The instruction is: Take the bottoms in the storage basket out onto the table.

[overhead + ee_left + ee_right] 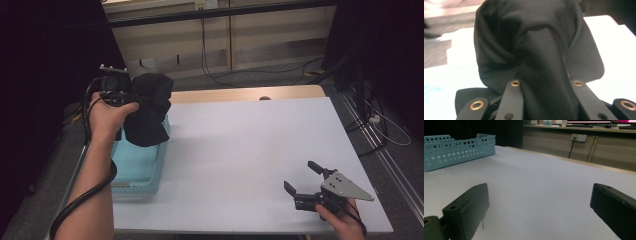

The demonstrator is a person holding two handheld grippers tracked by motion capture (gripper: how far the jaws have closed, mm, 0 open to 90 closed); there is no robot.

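A black cloth [148,107] hangs bunched above the light blue perforated basket [135,172] at the table's left side. My left gripper [122,95] is shut on the black cloth [539,50] and holds it up over the basket's far end; the cloth drapes between and over its jaws in the left gripper view. My right gripper [302,177] stands open near the table's front right, low over the white tabletop [240,145], with nothing between its fingers [466,207]. The basket [456,150] appears far off in the right gripper view.
The table's wooden far edge [240,93] runs along the back. Beyond it are wooden cabinets [260,35] with hanging cables. A metal frame rail [385,155] lies on the floor to the right.
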